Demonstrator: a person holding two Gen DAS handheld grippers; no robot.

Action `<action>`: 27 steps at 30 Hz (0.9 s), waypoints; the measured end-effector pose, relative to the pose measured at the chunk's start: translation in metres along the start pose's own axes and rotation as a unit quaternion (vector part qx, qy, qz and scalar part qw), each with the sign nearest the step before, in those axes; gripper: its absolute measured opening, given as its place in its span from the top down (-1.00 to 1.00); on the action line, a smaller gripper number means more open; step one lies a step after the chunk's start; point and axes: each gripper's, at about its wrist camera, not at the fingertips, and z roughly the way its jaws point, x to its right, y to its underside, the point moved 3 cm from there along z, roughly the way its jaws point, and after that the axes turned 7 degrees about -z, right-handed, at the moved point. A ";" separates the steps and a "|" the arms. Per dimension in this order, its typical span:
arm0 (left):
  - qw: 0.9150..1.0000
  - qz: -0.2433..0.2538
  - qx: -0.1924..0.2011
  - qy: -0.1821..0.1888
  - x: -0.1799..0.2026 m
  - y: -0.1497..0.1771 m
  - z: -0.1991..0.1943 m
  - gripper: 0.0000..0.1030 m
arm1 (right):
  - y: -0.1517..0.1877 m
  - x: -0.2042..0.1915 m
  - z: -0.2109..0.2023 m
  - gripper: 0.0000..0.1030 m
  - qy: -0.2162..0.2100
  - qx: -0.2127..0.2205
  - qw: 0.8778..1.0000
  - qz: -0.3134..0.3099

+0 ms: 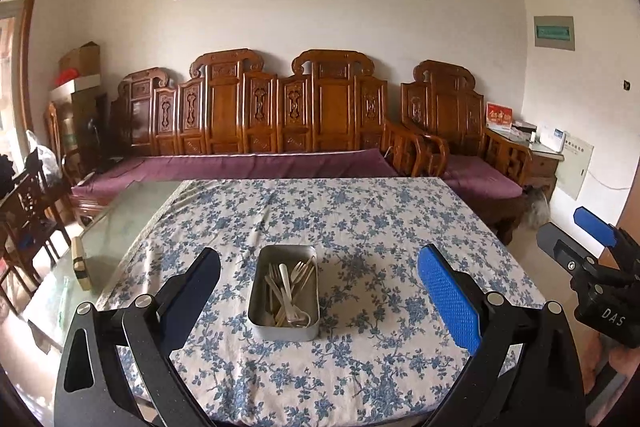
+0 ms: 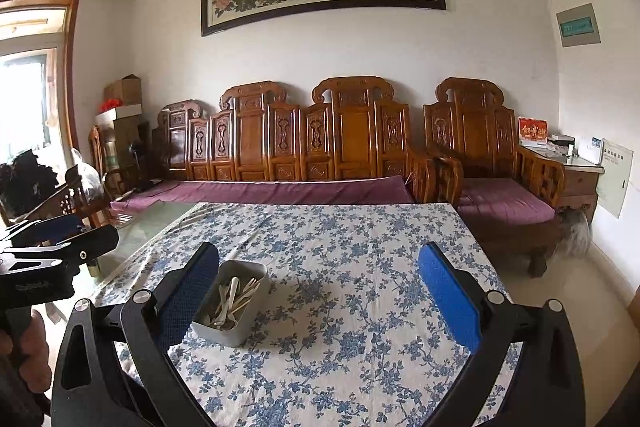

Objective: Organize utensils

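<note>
We see the rectangular grey metal tin (image 1: 284, 294) sitting on the blue-floral tablecloth (image 1: 380, 227), centred ahead of the left gripper (image 1: 318, 291), between its fingers but not touching them. Inside it: a loose pile of pale forks and spoons (image 1: 288, 291), handles crossing. Left gripper jaws spread wide, holding nothing. Right gripper (image 2: 318, 291) also spread wide and holding nothing; the tin lies just beyond its left finger, partly hidden behind the blue pad (image 2: 188, 291).
</note>
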 end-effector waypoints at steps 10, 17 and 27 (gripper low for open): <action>1.000 -0.002 -0.001 0.002 0.000 0.000 0.000 -0.85 | 0.000 -0.001 0.001 -0.95 -0.002 -0.002 1.000 -0.001; 1.000 -0.001 -0.001 0.003 0.001 0.000 0.000 -0.85 | 0.000 -0.001 0.001 -0.95 -0.008 -0.004 1.000 0.003; 1.000 0.001 0.000 0.004 0.002 0.001 -0.001 -0.85 | 0.001 -0.003 0.001 -0.95 -0.004 -0.003 1.000 0.002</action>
